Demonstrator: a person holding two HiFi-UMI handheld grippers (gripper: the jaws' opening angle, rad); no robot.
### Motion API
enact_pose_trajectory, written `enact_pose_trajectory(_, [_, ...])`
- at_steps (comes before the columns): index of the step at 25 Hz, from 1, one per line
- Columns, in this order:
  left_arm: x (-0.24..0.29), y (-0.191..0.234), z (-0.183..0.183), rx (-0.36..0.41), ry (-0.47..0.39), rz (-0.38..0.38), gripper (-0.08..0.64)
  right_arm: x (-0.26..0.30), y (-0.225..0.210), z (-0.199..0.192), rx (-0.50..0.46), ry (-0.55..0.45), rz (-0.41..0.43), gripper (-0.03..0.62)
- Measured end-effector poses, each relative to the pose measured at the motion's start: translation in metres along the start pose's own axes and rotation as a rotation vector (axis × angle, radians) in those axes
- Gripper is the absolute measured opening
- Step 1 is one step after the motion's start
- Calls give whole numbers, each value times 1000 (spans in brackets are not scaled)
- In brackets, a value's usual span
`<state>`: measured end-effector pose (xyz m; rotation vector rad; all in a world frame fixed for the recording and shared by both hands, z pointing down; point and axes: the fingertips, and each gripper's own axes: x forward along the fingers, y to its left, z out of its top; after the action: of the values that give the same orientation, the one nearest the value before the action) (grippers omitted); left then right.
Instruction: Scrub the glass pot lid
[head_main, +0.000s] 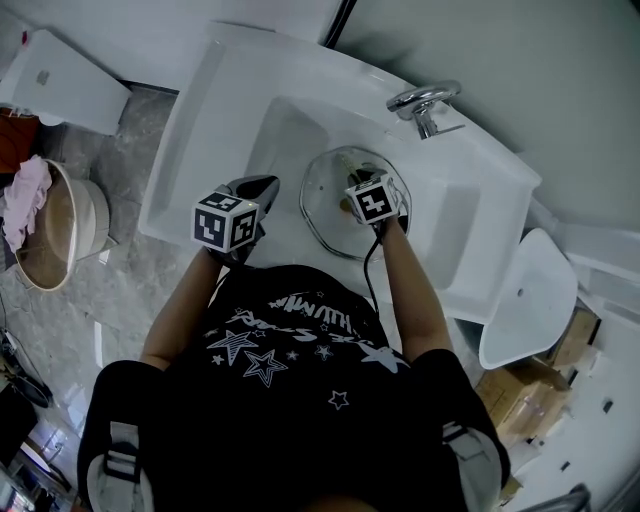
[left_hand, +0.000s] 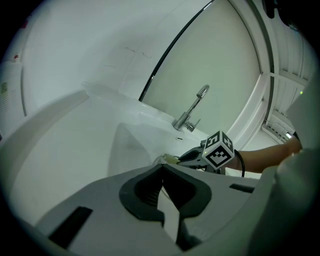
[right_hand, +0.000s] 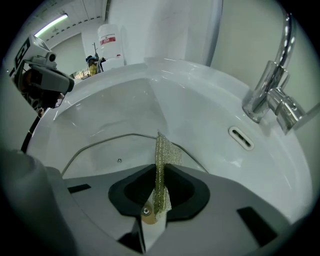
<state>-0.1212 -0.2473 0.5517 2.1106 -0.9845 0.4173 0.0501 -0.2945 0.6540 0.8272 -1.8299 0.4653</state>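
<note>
The glass pot lid (head_main: 335, 215) lies in the white sink basin (head_main: 290, 125), its metal rim showing. My right gripper (head_main: 360, 193) hangs over the lid's middle, shut on a yellow-green mesh scouring cloth (right_hand: 164, 150) that sticks out past the fingertips towards the glass lid (right_hand: 100, 152). In its own view, the right gripper (right_hand: 160, 169) pinches the cloth edge-on. My left gripper (head_main: 258, 188) sits at the basin's near-left edge, apart from the lid. The left gripper (left_hand: 161, 168) is shut with nothing in it. The right gripper (left_hand: 192, 157) shows beyond it with the cloth (left_hand: 170, 160).
A chrome faucet (head_main: 425, 103) stands at the sink's far right, and an overflow slot (right_hand: 241, 138) is in the basin wall beneath it. A round tub (head_main: 70, 235) with a pink cloth sits on the floor at left. A white seat (head_main: 530, 300) and cardboard boxes (head_main: 540, 395) are at right.
</note>
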Motion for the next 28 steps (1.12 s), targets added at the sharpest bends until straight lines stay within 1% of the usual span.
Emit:
enact_pose_trajectory(3, [2, 2, -1, 3, 14, -11, 9, 4, 7, 1, 1, 2, 17, 63])
enact_pose_trajectory(9, [6, 12, -2, 4, 28, -21, 9, 12, 26, 9, -40, 2, 71, 66])
enact_pose_trajectory(13, [4, 12, -2, -21, 15, -2, 9, 7, 44, 7, -62, -10, 132, 67])
enact_pose_trajectory(21, [-8, 8, -8, -53, -6, 59, 9, -14, 85, 9, -162, -62, 284, 67])
enact_pose_trajectory(28, [-14, -4, -15, -64, -16, 83, 9, -35, 109, -2, -224, -78, 374, 67])
